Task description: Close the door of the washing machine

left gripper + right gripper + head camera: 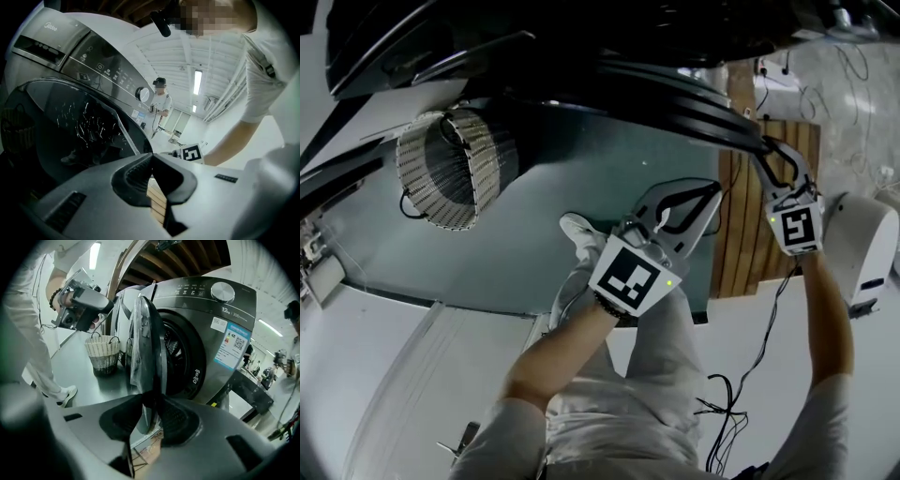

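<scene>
The door [149, 343] of the washing machine [225, 333] stands swung open, its rim between the spread jaws of the right gripper [151, 404]. The left gripper [151, 161] is pressed together and empty. The closing seems at its start; next the rim needs a push toward the drum opening [177, 357].

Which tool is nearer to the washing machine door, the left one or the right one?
Right. The right tool has the rim of the door between its jaws. The left tool, shut and empty, hangs apart from the door, lower in the head view.
</scene>
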`<state>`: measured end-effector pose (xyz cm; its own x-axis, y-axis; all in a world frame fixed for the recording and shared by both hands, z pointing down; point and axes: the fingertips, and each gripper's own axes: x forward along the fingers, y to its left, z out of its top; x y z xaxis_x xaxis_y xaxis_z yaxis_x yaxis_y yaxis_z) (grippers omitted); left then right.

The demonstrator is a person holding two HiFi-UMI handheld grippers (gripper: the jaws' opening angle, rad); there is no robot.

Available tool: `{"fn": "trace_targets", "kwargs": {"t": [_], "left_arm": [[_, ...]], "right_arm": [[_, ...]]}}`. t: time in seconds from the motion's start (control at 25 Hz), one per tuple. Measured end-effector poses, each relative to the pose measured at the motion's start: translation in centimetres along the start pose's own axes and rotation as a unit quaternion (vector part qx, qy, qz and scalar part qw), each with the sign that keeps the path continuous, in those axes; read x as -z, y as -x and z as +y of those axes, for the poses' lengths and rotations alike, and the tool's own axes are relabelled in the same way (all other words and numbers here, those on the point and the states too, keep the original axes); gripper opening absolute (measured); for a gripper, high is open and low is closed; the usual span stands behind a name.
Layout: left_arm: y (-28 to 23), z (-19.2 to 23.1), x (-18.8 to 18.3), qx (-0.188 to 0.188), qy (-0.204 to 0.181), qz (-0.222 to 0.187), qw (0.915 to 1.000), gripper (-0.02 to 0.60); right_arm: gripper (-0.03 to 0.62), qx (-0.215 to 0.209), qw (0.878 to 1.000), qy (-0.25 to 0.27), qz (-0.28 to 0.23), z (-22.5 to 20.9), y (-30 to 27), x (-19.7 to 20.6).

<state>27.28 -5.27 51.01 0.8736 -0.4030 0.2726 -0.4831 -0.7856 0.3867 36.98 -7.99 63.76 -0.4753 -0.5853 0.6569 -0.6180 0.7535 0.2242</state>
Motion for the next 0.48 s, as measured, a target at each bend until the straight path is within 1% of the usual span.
{"fn": "trace_targets", "kwargs": {"t": [0.24,0.48], "left_arm": [[-1.4,1.3,-0.6,0.005,-0.014,-0.004,0.9999,0.002],[-3.2,3.9,-2.2,-0.011,-0.016,-0.024,0.9995,0.002]], "right_arm": [[0.126,-0.01,1.0,0.026,0.003,-2.5,-1.2,-0.3],[0.132,-0.008,0.999,0.037,0.002,-4.3,-2.2,-0.2]]}}
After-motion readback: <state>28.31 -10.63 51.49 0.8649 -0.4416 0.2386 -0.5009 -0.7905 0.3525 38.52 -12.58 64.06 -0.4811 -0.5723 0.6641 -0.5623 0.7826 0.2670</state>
